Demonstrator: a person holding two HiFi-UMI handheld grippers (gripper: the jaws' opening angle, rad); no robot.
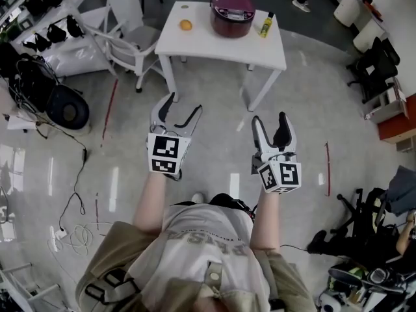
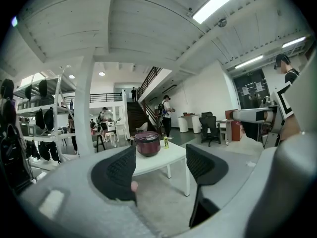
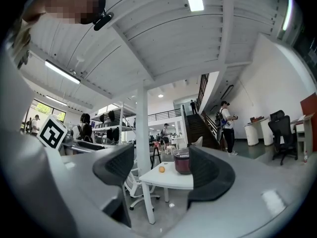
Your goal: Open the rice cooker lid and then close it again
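Standing well back from the white rectangular table (image 1: 218, 49), the person holds both grippers out over bare floor, and the squat round maroon rice cooker (image 1: 232, 12) sits on the table's far half, its lid down as far as can be seen. A small orange fruit (image 1: 186, 25) lies to its left and a yellow bottle (image 1: 266, 25) just to its right. The left gripper (image 1: 184, 106) has its jaws spread wide with nothing between them but air; the right gripper (image 1: 269, 119) is likewise parted and empty. What matters for the coming move is that the cooker lies straight ahead of both, well apart, on a line running between the two grippers and a little towards the right one. The left gripper view frames it between the pads, while the right gripper view shows it tucked against the inner edge of the right-hand pad. Neither gripper looks clearly favoured. Where the lid's latch sits cannot be made out from here.
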